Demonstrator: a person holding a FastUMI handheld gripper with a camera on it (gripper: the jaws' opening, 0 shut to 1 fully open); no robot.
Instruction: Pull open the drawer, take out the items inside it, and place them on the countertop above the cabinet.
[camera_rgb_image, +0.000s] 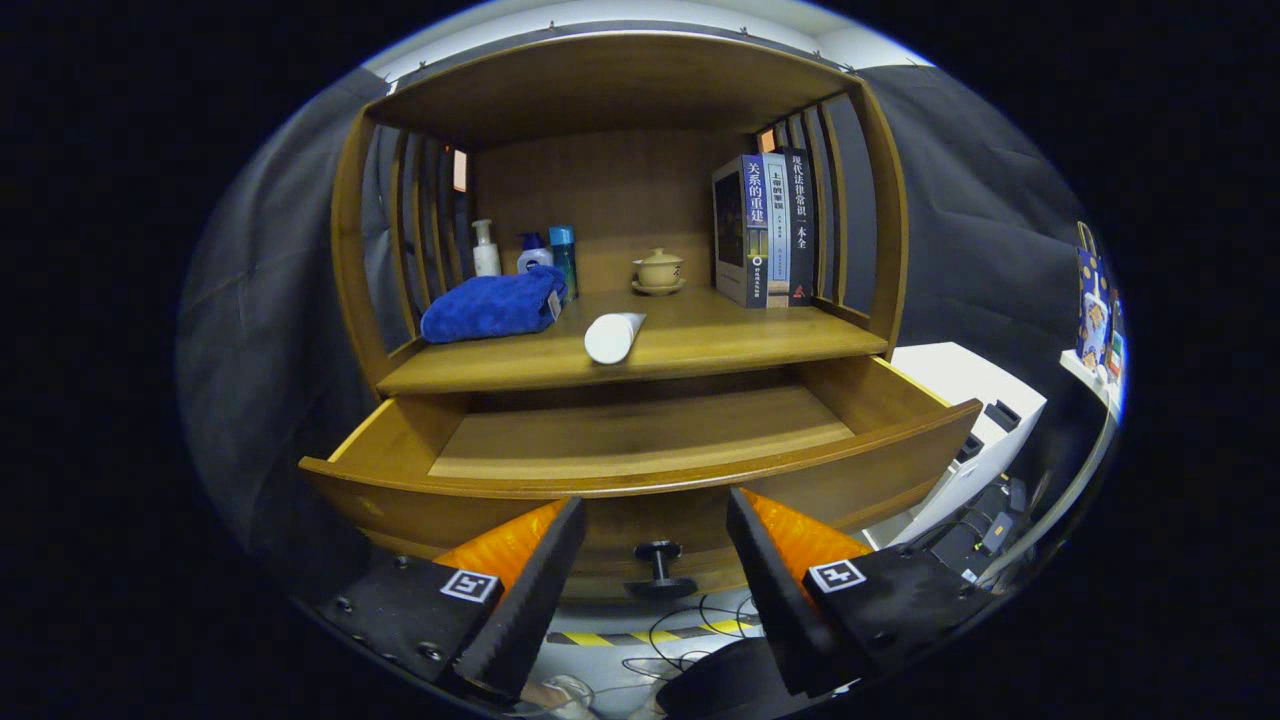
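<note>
My claw (655, 545) hangs spread and empty at the bottom centre, fingers either side of the knob (660, 566) of the drawer (640, 470), which stands pulled out mid-frame with only bare floor showing. The risk I see is the tube (613, 337) lying at the countertop (720, 345) lip above: a bump could roll it down. Towel (493, 305), bottles (524, 252), cup (658, 270) and books (768, 228) crowd the rest.

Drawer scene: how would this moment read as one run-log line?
drawer: pulled open, nothing visible inside | gripper: open, knob between fingers, untouched | countertop: towel, white tube
</note>
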